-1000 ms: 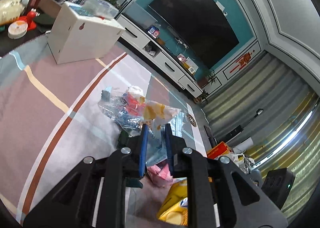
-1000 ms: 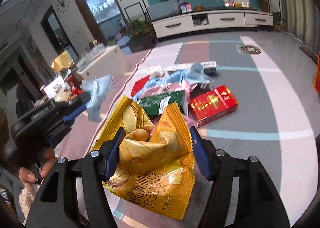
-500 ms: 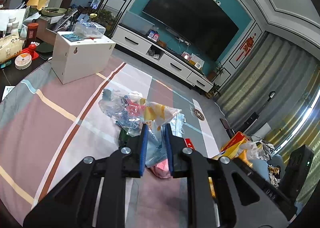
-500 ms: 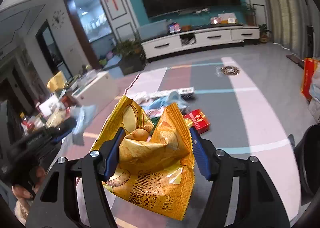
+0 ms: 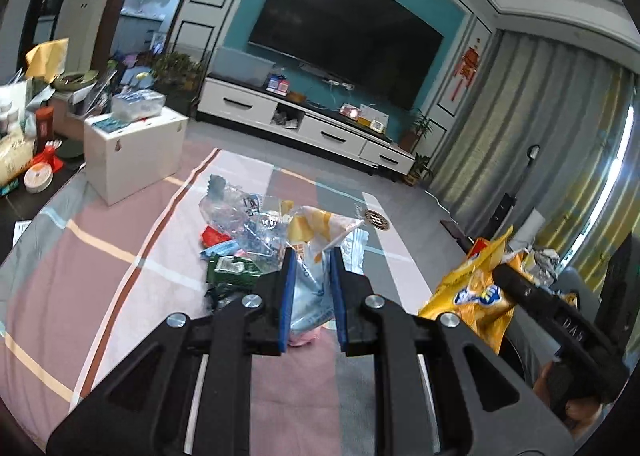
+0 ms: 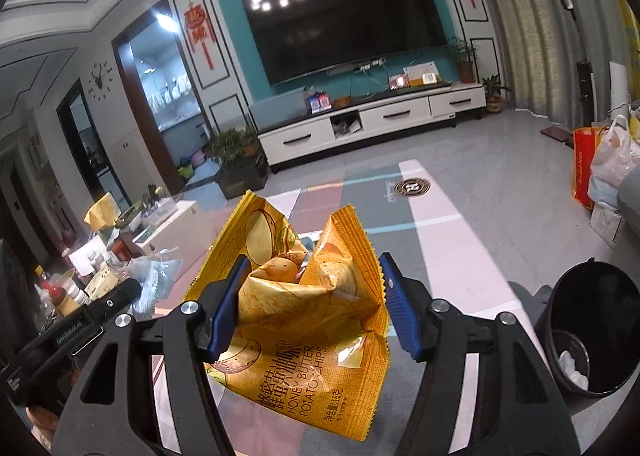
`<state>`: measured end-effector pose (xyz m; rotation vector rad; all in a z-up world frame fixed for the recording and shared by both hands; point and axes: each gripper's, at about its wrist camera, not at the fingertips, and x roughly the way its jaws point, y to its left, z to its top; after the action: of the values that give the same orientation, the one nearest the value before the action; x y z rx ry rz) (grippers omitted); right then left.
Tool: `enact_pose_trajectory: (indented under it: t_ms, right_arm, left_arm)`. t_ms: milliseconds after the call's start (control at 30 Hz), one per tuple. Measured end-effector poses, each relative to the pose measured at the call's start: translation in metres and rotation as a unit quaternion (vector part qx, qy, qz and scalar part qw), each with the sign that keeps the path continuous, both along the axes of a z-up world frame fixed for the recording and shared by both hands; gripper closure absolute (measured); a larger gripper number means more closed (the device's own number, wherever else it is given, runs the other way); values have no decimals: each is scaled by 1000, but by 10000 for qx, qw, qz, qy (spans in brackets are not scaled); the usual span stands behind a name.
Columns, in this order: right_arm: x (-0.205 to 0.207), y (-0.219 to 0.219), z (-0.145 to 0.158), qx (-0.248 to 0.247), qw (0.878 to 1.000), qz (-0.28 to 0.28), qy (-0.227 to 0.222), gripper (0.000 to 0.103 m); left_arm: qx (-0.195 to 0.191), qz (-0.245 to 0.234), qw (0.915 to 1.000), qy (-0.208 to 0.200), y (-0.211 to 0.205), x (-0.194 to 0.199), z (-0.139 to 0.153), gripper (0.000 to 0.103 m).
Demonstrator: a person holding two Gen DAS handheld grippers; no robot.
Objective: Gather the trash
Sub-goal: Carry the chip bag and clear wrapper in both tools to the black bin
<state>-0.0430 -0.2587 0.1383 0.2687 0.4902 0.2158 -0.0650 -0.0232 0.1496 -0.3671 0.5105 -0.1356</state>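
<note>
Yellow honey-butter chip bag (image 6: 304, 320) sits clamped in the right gripper (image 6: 316, 306), near the black bin (image 6: 592, 320); the left gripper (image 5: 311, 298) pinches a clear wrapper (image 5: 316, 256). Carrying step: next, drop both in.

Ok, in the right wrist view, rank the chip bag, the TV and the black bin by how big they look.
1. chip bag, held in the right gripper close to the lens, so nearness inflates it.
2. TV.
3. black bin, partly cut off by the frame edge, so its place below the TV is unsure.
</note>
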Motion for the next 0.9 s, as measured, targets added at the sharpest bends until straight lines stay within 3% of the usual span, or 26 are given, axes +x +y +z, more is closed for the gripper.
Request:
enact_pose_trajectory:
  t_ms: [567, 900]
  right_arm:
    - [-30, -74, 12, 364, 9933, -1027, -385, 39]
    - [-66, -130, 10, 644, 9720, -2168, -632, 39]
  left_arm:
    - [606, -979, 9933, -134, -107, -10, 8, 85]
    - [713, -1696, 9828, -190, -174, -8, 7, 85]
